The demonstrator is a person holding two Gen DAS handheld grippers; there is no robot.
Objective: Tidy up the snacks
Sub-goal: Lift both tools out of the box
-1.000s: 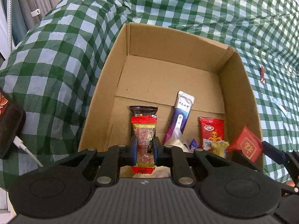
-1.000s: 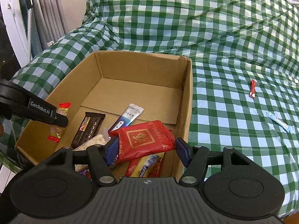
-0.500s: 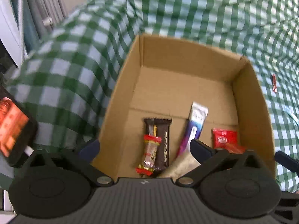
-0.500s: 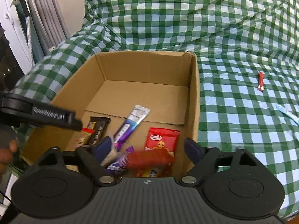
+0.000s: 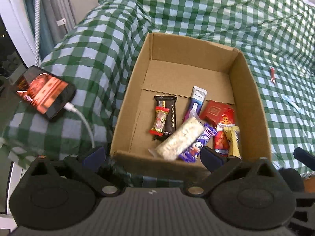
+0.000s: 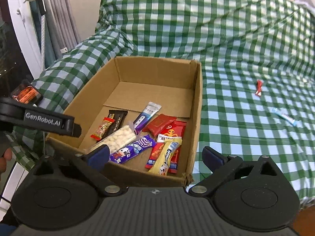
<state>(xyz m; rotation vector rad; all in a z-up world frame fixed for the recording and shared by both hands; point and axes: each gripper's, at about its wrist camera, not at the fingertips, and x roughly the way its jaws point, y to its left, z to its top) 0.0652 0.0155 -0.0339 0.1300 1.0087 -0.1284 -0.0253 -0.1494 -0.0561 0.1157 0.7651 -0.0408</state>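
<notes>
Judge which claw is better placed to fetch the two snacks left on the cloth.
Right, probably. The red snack and blue snack lie right of the box, on the open right claw's side.

Surface: a bed under a green-and-white checked cover (image 6: pixel 226 29), rumpled and humped toward the back.
Box: an open cardboard box (image 6: pixel 197 106) sits straight on the cover, left of centre.
Phone: a phone (image 5: pixel 44 92) with its screen lit lies left of the box, a white cable (image 5: pixel 83 122) plugged in.
Loose snacks: a small red packet (image 6: pixel 259 88) and a light-blue stick (image 6: pixel 284 116) lie right of the box, well apart from it.
</notes>
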